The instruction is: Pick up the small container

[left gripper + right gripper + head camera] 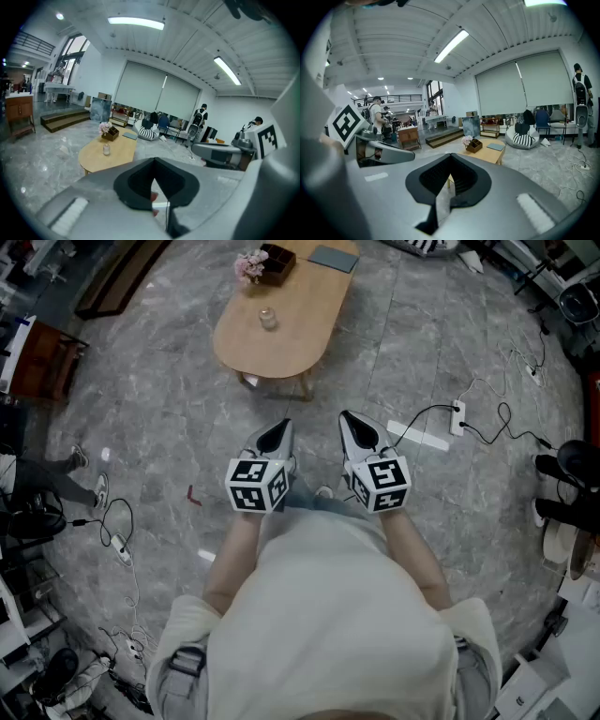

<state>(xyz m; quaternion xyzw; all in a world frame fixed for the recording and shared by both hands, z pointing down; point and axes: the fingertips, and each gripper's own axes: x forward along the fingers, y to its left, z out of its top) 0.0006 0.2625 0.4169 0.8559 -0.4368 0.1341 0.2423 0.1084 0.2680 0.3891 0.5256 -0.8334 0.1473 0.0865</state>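
The small container, a clear glass jar (268, 318), stands on the near part of an oval wooden table (300, 334); in the left gripper view the jar (106, 149) sits on that table (117, 157) well ahead. My left gripper (275, 435) and right gripper (361, 430) are held side by side over the floor, short of the table, both pointing at it. Both are shut with nothing between the fingers, as their own views show: left gripper (154, 161), right gripper (451, 158). In the right gripper view the jar is hidden behind the jaws.
At the table's far end stand a dark box with pink flowers (267, 263) and a flat grey pad (335, 258). A power strip with cables (457, 418) lies on the floor to the right, a wooden cabinet (37, 357) stands at the left. People stand far back (200, 117).
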